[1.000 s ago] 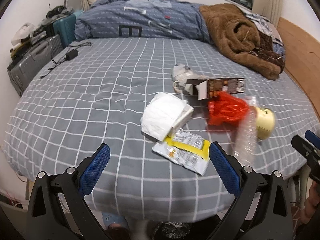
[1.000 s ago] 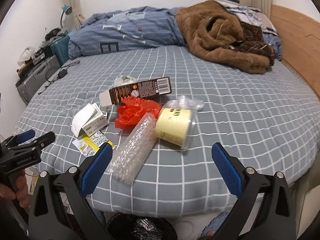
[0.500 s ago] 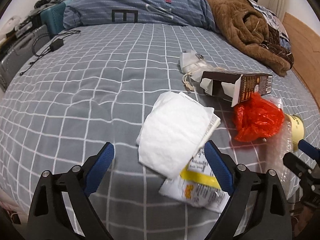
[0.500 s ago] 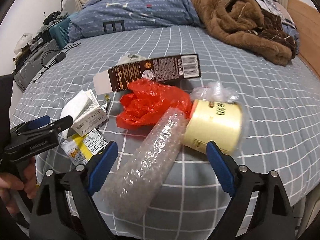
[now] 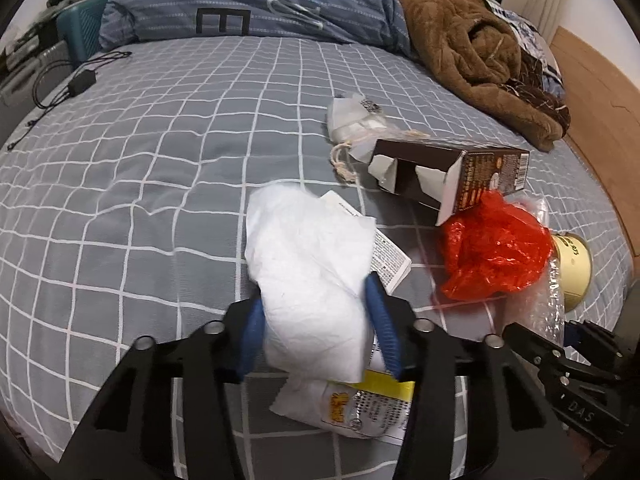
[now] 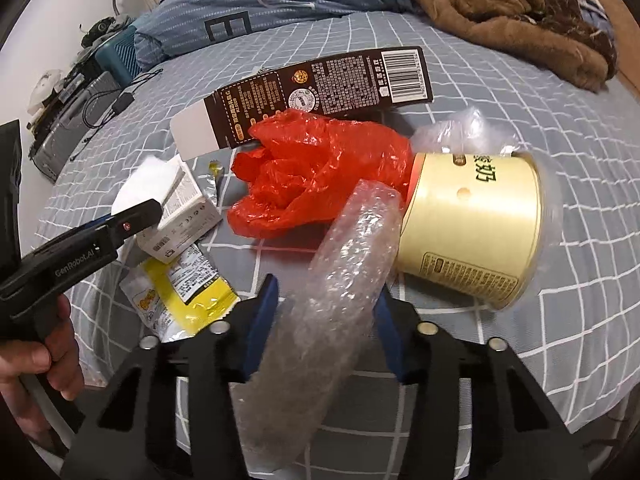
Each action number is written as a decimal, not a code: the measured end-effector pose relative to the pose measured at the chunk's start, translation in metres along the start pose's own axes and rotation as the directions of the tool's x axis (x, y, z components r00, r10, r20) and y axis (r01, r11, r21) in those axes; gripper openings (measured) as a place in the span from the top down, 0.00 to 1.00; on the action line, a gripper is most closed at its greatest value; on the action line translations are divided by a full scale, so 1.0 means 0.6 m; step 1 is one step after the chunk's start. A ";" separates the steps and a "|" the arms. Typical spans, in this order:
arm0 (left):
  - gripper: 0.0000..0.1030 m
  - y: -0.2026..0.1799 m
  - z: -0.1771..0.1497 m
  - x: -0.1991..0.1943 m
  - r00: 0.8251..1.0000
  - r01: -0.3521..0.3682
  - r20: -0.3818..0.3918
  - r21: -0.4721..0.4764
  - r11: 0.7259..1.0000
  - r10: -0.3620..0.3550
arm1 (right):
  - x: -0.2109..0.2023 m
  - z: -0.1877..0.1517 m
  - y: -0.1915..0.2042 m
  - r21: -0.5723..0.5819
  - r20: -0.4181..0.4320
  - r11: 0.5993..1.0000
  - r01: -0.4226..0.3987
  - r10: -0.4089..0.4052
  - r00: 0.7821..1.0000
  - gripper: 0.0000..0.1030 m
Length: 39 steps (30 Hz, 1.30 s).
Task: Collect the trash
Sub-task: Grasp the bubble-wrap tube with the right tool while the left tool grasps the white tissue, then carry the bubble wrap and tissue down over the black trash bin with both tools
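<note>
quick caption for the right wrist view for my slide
Right tool closing around a bubble wrap roll on the bed, beside a red plastic bag and a yellow cup.

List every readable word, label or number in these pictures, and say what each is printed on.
"GenRobot.AI": side of the left tool.
"DAS": body of the right tool.
"E": blue duvet.
Brown carton, yellow cup, yellow sachet, white box: print too small to read.
</note>
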<state>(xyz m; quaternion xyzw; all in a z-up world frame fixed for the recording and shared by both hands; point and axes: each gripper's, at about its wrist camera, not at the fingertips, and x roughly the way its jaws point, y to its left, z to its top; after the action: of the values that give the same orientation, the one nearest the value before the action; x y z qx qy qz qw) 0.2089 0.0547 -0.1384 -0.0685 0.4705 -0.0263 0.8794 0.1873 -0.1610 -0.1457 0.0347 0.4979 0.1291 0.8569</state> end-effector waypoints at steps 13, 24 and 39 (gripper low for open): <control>0.87 0.004 -0.007 -0.046 0.999 -0.032 0.002 -0.028 0.999 0.032 | -0.045 -0.001 0.001 -0.006 0.023 1.000 -0.028 0.028 0.999 0.71; 0.88 -0.009 -0.025 -0.126 0.999 -0.007 0.037 -0.037 0.999 0.008 | -0.121 -0.010 0.006 -0.013 0.078 0.999 -0.031 0.032 0.996 0.72; 0.88 -0.055 -0.073 -0.231 0.997 0.018 0.075 -0.012 1.000 -0.017 | -0.229 -0.052 0.010 -0.030 0.149 1.000 -0.008 0.012 0.989 0.72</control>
<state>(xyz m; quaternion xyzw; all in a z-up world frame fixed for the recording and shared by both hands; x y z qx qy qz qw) 0.0957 0.0331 -0.0433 -0.0793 0.4369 -0.0284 0.8956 0.0947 -0.1924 -0.0444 0.0340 0.4305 0.1376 0.8914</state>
